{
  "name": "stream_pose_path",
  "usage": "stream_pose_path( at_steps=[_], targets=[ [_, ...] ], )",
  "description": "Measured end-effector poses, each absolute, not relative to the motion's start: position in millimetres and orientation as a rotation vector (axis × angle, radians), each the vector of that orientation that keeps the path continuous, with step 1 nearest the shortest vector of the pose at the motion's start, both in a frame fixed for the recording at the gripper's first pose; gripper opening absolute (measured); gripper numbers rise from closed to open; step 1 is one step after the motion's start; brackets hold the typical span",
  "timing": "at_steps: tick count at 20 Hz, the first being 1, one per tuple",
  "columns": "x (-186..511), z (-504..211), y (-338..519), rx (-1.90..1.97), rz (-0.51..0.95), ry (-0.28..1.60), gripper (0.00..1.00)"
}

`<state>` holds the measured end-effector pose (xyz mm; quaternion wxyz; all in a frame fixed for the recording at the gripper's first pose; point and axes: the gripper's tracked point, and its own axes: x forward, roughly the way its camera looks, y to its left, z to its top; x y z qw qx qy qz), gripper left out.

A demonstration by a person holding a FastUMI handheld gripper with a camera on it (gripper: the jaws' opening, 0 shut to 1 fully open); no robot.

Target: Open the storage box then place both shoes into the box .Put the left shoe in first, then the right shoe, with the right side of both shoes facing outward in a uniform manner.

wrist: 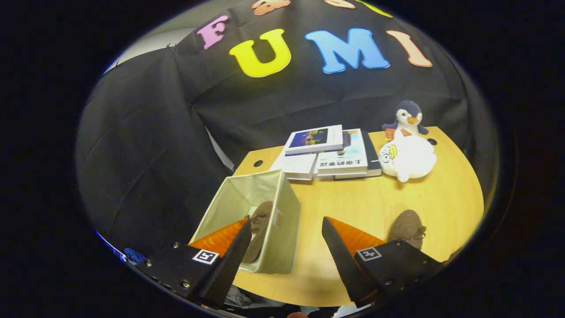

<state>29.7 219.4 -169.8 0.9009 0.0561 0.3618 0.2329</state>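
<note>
- We see our gripper (286, 238) with its fingers spread wide and nothing held between them; they hang above the wooden surface (366, 203).
- The storage box (254, 218), a pale fabric bin, stands open at about 10 o'clock from the gap between the fingers, near the surface's edge; the left finger's tip overlaps its near side.
- One brown shoe (260, 229) already lies inside the box, against the wall nearest the fingers' gap, partly hidden by the left finger.
- The second brown shoe (408, 227) lies on the surface at about 3 o'clock from the gap, just beyond the right finger, well apart from the box.
- At 12 o'clock, farther back, we find a stack of books (329, 152).
- At about 1 o'clock sit a white plush toy (408, 159) and, just behind it, a plush penguin (407, 117).
</note>
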Motion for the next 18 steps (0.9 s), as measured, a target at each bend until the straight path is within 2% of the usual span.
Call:
stream_pose_path(
  at_steps=[11, 18],
  targets=[
    [38, -206, 66, 0.006, 0.201, 0.710, 0.98],
    [31, -261, 8, -0.053, 0.120, 0.801, 0.98]
  ],
)
